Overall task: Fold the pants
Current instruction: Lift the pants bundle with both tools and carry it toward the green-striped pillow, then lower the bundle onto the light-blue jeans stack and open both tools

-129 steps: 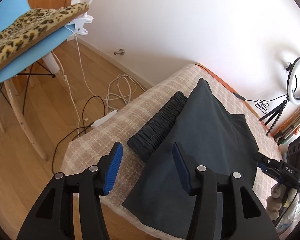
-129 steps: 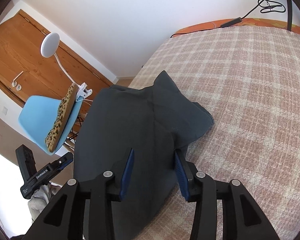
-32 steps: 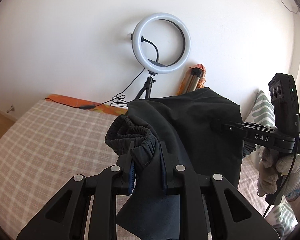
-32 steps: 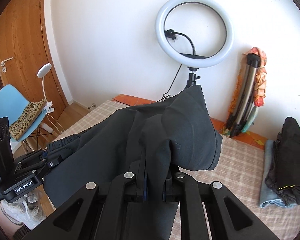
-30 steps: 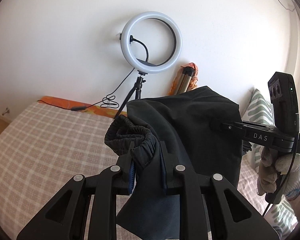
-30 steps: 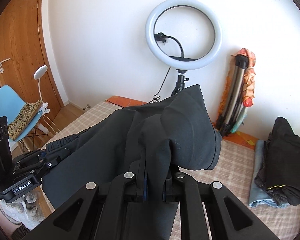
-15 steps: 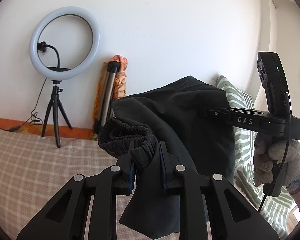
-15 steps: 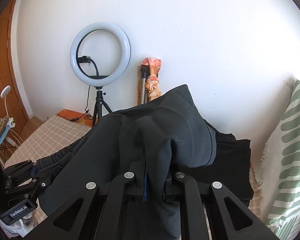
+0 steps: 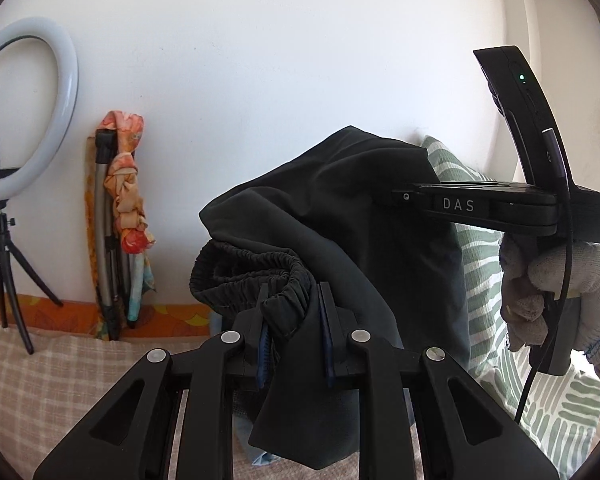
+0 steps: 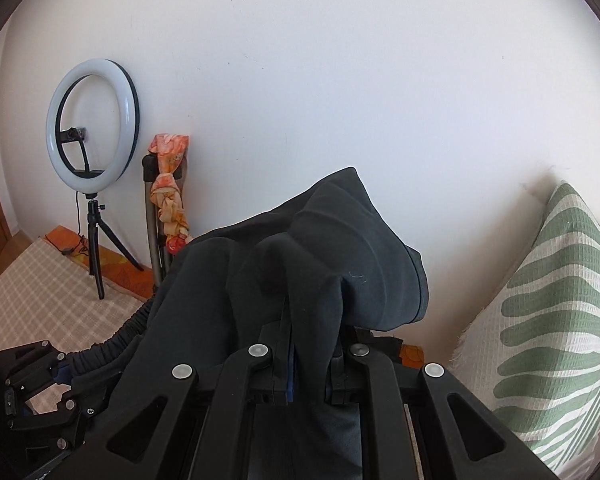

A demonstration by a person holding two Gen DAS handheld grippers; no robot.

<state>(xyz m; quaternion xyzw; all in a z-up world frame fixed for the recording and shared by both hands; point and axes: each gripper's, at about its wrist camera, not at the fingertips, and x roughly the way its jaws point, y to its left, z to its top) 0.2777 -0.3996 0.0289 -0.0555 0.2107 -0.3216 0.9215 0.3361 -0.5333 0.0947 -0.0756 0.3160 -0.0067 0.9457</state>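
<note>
Both grippers hold the dark pants up in the air above the bed, with the white wall behind them. The left gripper has its two fingers pressed together on the gathered elastic waistband, which bunches into a ruffled loop just above the blue pads. From there the cloth rises in a smooth hump and falls in a loose flap between the black arms of the tool.

The right gripper is likewise clamped on the pants, its fingers closed on a thick fold of fabric that stands up in a peak and droops to the right over the finger on that side. In the right wrist view the waistband trails down and to the left toward the other gripper, so the garment hangs stretched between the two tools and is not lying on the bed.

In the left wrist view the right tool shows from the side, marked DAS, and is held by a hand in a white knit glove, with a black cable running down past it.

A lit ring light stands on a small black tripod on the checked bedcover at the left. Next to it a folded stand wrapped in orange patterned cloth leans against the wall. A pillow with green leaf stripes rests against the wall on the right, close behind the raised pants.
</note>
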